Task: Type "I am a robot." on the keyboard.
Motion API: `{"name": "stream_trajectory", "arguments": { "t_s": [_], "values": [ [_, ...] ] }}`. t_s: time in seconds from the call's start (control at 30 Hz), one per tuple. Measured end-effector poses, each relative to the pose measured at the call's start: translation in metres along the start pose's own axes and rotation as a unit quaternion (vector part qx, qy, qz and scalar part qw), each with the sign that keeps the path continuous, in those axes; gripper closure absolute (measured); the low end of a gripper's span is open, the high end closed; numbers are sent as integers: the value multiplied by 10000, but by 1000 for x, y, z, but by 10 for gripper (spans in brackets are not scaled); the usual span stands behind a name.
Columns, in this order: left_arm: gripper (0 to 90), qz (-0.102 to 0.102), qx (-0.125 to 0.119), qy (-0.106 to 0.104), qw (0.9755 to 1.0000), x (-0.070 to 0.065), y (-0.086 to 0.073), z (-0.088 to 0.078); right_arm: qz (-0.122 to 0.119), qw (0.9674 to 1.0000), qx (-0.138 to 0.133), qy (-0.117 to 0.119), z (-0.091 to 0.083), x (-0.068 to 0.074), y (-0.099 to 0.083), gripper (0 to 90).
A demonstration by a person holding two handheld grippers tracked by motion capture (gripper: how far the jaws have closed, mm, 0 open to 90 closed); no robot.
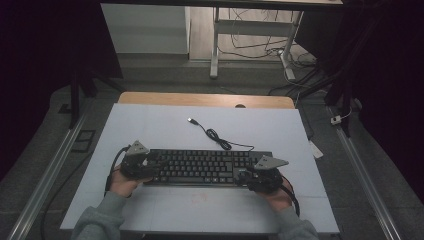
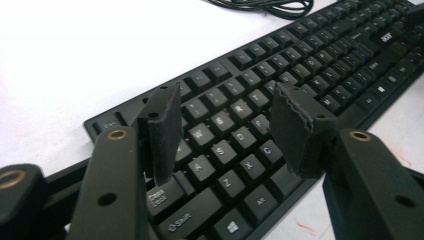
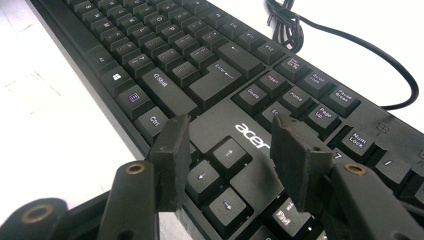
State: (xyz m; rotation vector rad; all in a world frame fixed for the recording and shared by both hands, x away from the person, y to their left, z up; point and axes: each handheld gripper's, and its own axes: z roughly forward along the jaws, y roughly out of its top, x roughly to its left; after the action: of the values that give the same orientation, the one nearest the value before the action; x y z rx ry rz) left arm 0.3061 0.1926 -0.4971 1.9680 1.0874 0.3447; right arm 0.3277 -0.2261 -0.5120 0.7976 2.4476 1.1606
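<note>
Keyboard [image 1: 202,166]: black, lying flat mid-tabletop [image 1: 150,125], cable [image 1: 220,139] trailing behind. Likely rigid, light, smooth plastic; keys would give, so I'd grip the end edges. My left gripper [image 2: 225,130] and right gripper [image 3: 227,160] hover over the ends, jaws apart, holding nothing.

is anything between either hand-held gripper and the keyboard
Nothing visible. The left hand-held gripper hangs open right over the letter keys at the keyboard's left end, and the right hand-held gripper hangs open over the arrow keys at its right end. The cable lies behind the keyboard.
</note>
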Motion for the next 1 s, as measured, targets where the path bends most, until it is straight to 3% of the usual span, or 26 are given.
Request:
{"name": "stream_trajectory", "arguments": {
  "t_s": [0.6,1.0],
  "values": [
    [466,438,248,-326,9982,-30,3,15,-14,10000,35,-11,0,0,0,505],
    [577,703,424,-466,9955,-42,0,24,-21,10000,53,-47,1,1,0,504]
  ]
}}
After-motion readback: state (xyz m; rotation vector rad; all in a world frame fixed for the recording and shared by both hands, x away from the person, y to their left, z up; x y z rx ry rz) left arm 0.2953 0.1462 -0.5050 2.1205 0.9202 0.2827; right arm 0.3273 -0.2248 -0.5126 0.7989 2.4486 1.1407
